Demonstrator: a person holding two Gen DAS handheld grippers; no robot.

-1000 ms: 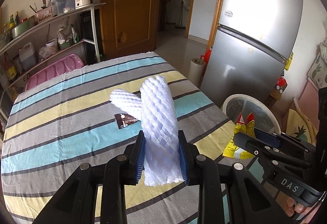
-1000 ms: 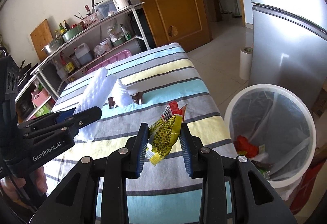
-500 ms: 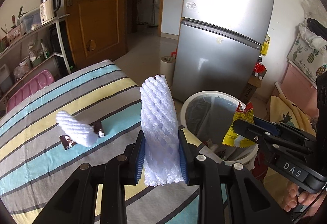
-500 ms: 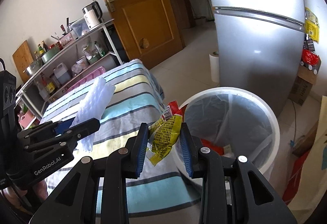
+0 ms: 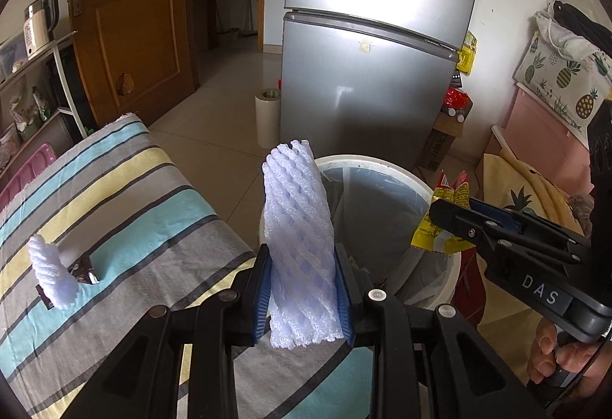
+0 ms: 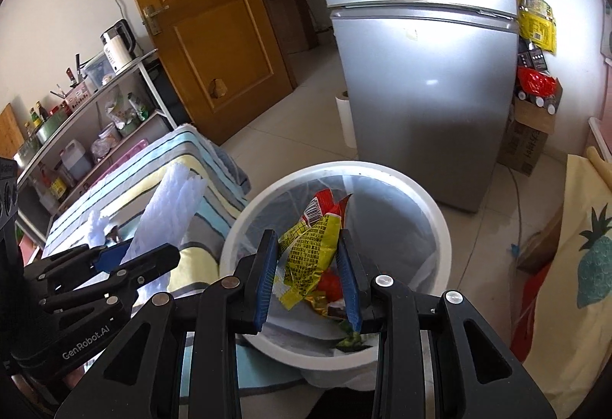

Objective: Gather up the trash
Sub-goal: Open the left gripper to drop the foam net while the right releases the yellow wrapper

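Left gripper [image 5: 302,298] pinching white foam mesh sleeve [image 5: 298,250]; right gripper [image 6: 308,275] pinching crumpled yellow-red snack wrapper [image 6: 311,250] above round white lined trash bin [image 6: 440,224].

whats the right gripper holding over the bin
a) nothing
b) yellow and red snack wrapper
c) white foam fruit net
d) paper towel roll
b: in the right wrist view, the right gripper has its jaws shut on the yellow and red snack wrapper, hanging above the white trash bin.
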